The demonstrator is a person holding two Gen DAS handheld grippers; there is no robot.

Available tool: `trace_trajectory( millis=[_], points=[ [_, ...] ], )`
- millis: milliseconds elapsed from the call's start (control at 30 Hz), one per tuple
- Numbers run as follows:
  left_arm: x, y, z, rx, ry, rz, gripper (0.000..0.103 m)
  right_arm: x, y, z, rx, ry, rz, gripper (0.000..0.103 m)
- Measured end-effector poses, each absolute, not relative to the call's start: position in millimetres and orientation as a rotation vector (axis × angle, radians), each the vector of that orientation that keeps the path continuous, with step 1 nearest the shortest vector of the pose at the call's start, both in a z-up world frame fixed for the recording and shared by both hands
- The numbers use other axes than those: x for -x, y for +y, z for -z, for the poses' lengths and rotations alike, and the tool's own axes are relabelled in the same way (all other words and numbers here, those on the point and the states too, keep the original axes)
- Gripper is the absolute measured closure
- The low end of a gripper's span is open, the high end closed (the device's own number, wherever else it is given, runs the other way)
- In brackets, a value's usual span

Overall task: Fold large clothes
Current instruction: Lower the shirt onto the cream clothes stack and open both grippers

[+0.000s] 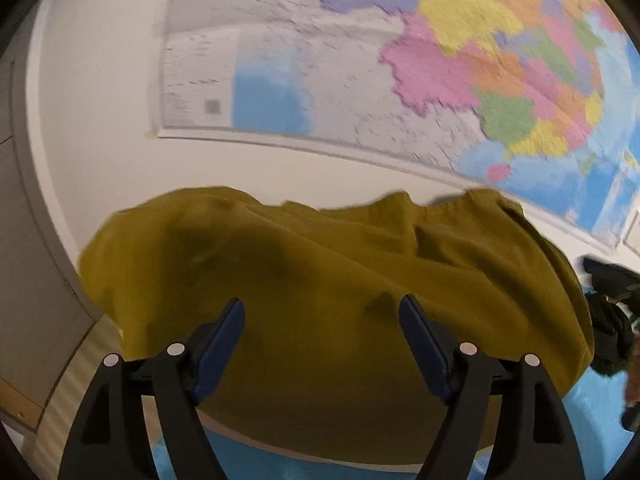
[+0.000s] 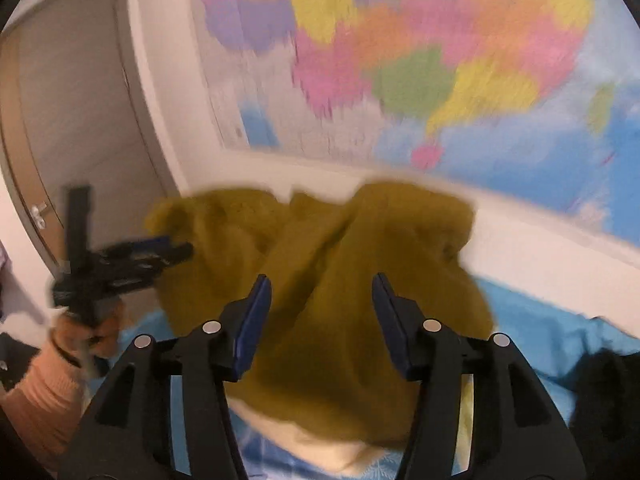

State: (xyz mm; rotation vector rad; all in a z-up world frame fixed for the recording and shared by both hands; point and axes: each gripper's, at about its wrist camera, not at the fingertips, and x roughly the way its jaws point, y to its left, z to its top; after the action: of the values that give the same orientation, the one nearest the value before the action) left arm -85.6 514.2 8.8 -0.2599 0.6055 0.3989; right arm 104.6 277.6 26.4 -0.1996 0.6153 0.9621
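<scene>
Mustard-yellow cloth, a large garment (image 1: 312, 264), lies bunched in a rumpled heap on a light blue bedsheet (image 2: 544, 332), and everything else here is placed from that heap. Behind it rises a white wall carrying a big coloured map (image 1: 440, 60), blurred in both views. To the heap's right, seen from the left wrist, a dark garment (image 1: 612, 304) sits just beside it on the sheet. The left gripper (image 1: 322, 320) hangs over the near side of the heap with its blue-padded jaws spread wide, the yellow cloth below them and neither pad pressing on it. The right gripper (image 2: 322, 300) is likewise above the heap's near edge, jaws apart and empty, the cloth showing through the gap. In the right wrist view the left gripper (image 2: 176, 250) shows at the heap's left edge, its tips against or just at the fabric; blur hides whether they touch. A hand (image 2: 86, 330) in a peach sleeve (image 2: 44, 396) carries it. Left of the heap stands a grey door (image 2: 76, 112).
</scene>
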Motion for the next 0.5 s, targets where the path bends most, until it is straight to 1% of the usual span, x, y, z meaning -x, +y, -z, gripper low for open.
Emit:
trace_trajectory(
  millis=[67, 100, 233, 367, 400, 433, 467, 500],
  points=[
    [76, 516, 2, 0.264, 0.65, -0.408, 0.024, -117, 278, 5, 0.159, 0.719, -0.976, 0.051],
    [74, 518, 7, 0.271, 0.664, -0.406, 0.024, -120, 271, 14, 0.111, 0.735, -0.992, 0.051],
    [75, 511, 6, 0.239, 0.652, -0.434, 0.024, -110, 254, 7, 0.083, 0.707, -0.992, 0.051],
    [83, 496, -1, 0.226, 0.62, -0.45, 0.023, -94, 242, -5, 0.088, 0.646, -0.989, 0.042],
    [84, 493, -2, 0.215, 0.615, -0.455, 0.021, -89, 240, -8, 0.091, 0.63, -0.993, 0.04],
    [85, 488, -2, 0.204, 0.607, -0.456, 0.02, -87, 242, -8, 0.094, 0.616, -0.994, 0.034],
    [89, 480, -3, 0.191, 0.597, -0.453, 0.018, -82, 242, -9, 0.099, 0.595, -0.998, 0.031],
    [91, 475, -4, 0.184, 0.591, -0.452, 0.017, -79, 243, -9, 0.106, 0.579, -1.0, 0.031]
  ],
)
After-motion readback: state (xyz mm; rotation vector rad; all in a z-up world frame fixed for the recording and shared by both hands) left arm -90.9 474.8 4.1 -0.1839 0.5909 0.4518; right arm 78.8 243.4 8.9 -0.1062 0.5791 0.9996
